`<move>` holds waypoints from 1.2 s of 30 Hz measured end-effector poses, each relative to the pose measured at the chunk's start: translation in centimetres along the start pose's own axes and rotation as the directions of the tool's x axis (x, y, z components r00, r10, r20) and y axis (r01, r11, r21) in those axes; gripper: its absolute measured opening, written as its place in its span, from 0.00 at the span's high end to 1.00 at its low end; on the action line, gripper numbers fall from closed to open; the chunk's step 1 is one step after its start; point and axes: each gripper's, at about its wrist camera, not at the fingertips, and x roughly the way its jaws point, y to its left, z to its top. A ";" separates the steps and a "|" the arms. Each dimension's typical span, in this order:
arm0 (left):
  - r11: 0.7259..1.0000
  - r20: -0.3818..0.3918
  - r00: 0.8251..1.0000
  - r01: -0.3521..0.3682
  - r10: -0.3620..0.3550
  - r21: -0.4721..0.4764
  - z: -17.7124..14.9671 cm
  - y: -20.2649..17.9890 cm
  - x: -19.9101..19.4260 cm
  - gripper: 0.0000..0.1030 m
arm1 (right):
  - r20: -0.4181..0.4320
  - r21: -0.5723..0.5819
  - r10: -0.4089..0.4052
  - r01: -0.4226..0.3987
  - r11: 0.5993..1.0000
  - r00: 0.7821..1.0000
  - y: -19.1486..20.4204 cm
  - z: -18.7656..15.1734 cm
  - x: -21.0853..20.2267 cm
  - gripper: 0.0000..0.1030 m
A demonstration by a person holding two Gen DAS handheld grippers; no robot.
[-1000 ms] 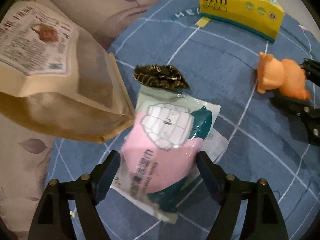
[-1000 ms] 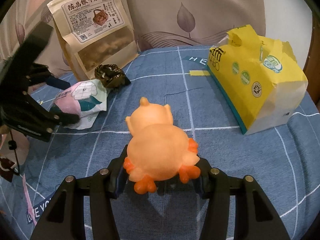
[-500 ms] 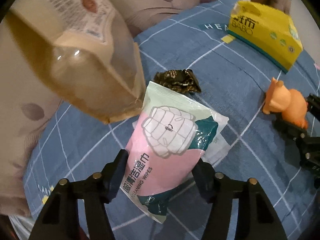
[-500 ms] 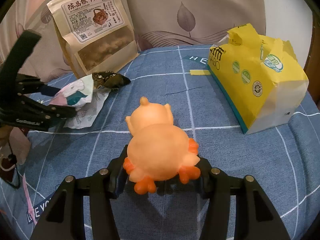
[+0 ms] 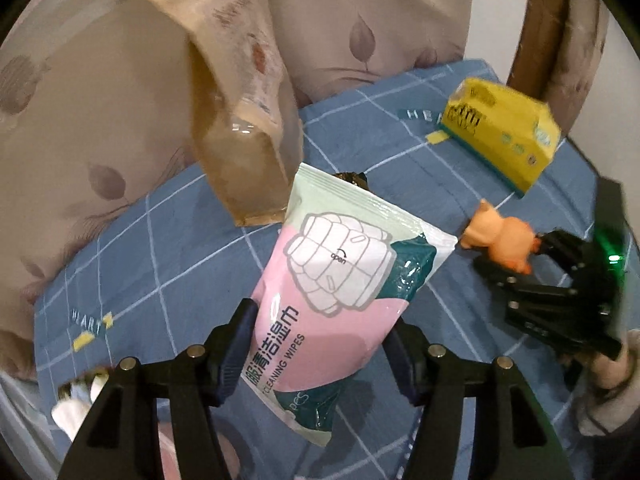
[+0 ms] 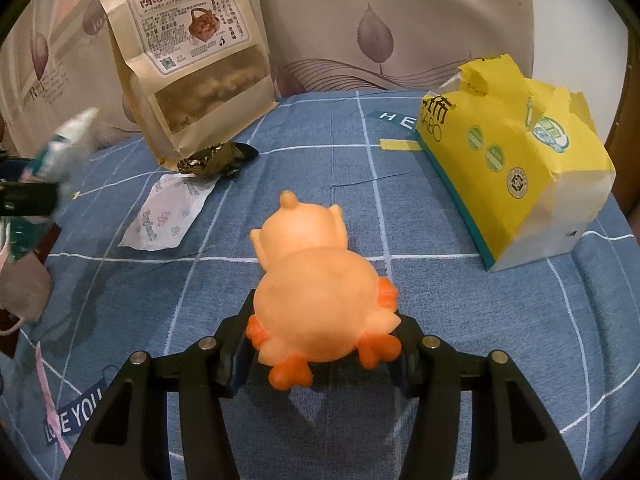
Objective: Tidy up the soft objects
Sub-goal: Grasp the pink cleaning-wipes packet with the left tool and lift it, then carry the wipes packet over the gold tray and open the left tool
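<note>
My left gripper [image 5: 320, 344] is shut on a pink and green pack of cleaning wipes [image 5: 340, 280], its pads pressing on the lower half, and holds it tilted clear above the blue checked bed sheet [image 5: 168, 264]. In the right wrist view the same pack [image 6: 66, 140] shows blurred at the far left edge. An orange rubber duck toy [image 6: 316, 296] lies on the sheet, head pointing away, and my right gripper [image 6: 324, 348] is shut on its rear. The left wrist view shows the duck [image 5: 500, 240] at the right, in those black fingers.
A brown snack pouch [image 6: 188, 64] leans on the leaf-patterned wall at the back left. A dark crumpled wrapper [image 6: 218, 158] and a flat white sachet [image 6: 168, 212] lie before it. A yellow tissue pack [image 6: 508, 148] stands at the right.
My left gripper closed on the wipes pack, lifted it off the sheet and rolled. The white sachet that lay under it now shows. The right gripper and duck have not moved.
</note>
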 end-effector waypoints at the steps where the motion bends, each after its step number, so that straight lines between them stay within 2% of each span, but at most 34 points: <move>1: 1.000 0.007 1.000 0.003 -0.003 -0.006 -0.4 0.2 -0.8 0.40 | -0.001 -0.002 -0.003 0.003 1.000 1.000 0.1 0.0 0.0 0.50; 8: 0.998 0.054 0.998 -0.020 0.023 -0.056 -2.9 2.6 -5.9 0.40 | -0.004 -0.017 -0.023 0.023 1.000 1.000 0.4 0.1 0.0 0.50; 14: 0.987 0.070 0.992 -0.095 0.104 -0.126 -5.3 6.6 -9.6 0.40 | -0.006 -0.022 -0.029 0.029 0.999 1.000 0.4 0.1 0.1 0.50; 18: 0.969 0.061 0.982 -0.164 0.178 -0.185 -7.1 10.1 -11.8 0.40 | -0.007 -0.025 -0.031 0.031 0.999 0.999 0.5 0.1 0.1 0.50; 23: 0.941 0.031 0.966 -0.243 0.257 -0.234 -9.5 13.7 -13.1 0.40 | -0.007 -0.026 -0.033 0.032 0.999 0.999 0.4 0.0 0.1 0.50; 28: 0.902 -0.019 0.947 -0.311 0.320 -0.298 -12.3 17.7 -13.4 0.40 | -0.008 -0.028 -0.034 0.034 0.999 0.999 0.4 0.1 0.1 0.50; 36: 0.859 -0.091 0.933 -0.355 0.347 -0.369 -15.3 22.0 -10.8 0.40 | -0.011 -0.038 -0.045 0.045 0.998 0.999 0.5 0.0 0.3 0.50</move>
